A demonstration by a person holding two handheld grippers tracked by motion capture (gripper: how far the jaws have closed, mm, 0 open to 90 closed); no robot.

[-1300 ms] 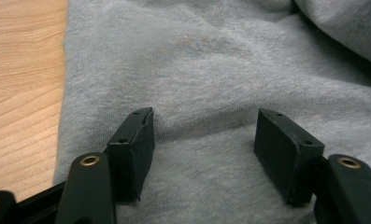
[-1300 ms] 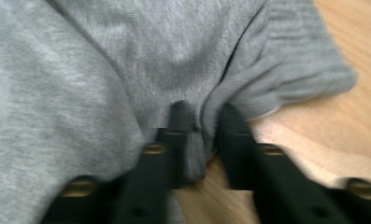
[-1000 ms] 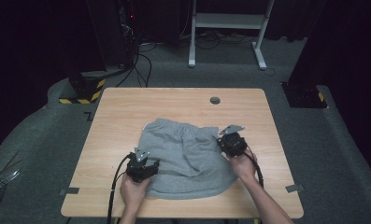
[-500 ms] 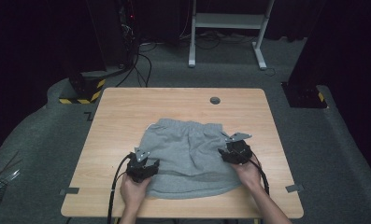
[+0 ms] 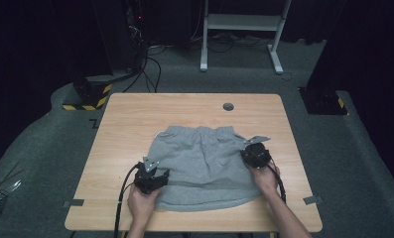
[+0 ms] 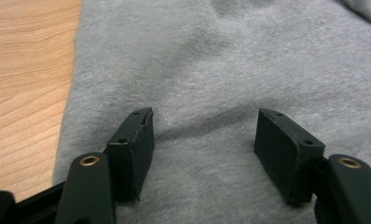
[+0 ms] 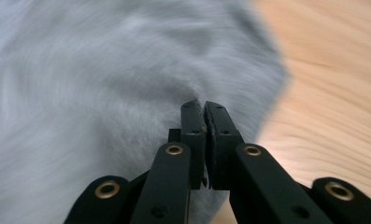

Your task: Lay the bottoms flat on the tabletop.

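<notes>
- A pair of grey shorts (image 5: 204, 166) is lying spread flat on the wooden table (image 5: 135, 114), toward the near edge, its waistband on the far side.
- The left gripper (image 5: 151, 177) is resting on the near left part of the shorts, with the person's left hand (image 5: 141, 203) behind it.
- In the left gripper view its two black jaws are standing well apart, pads (image 6: 136, 140) down on the grey cloth (image 6: 211, 70); nothing is pinched between them.
- The right gripper (image 5: 255, 154) is sitting at the right edge of the shorts, with the right hand (image 5: 266, 177) behind it.
- In the right gripper view its jaws have just been closing and are now pressed together; their tips are sitting right at the grey fabric (image 7: 103, 70), near its edge beside bare wood (image 7: 332, 84). The picture is blurred, so I cannot tell whether any cloth is caught between them.
- Counting: one pair of shorts, two grippers, two hands, one table.
- One small dark round hole (image 5: 228, 106) is showing in the far part of the tabletop.
</notes>
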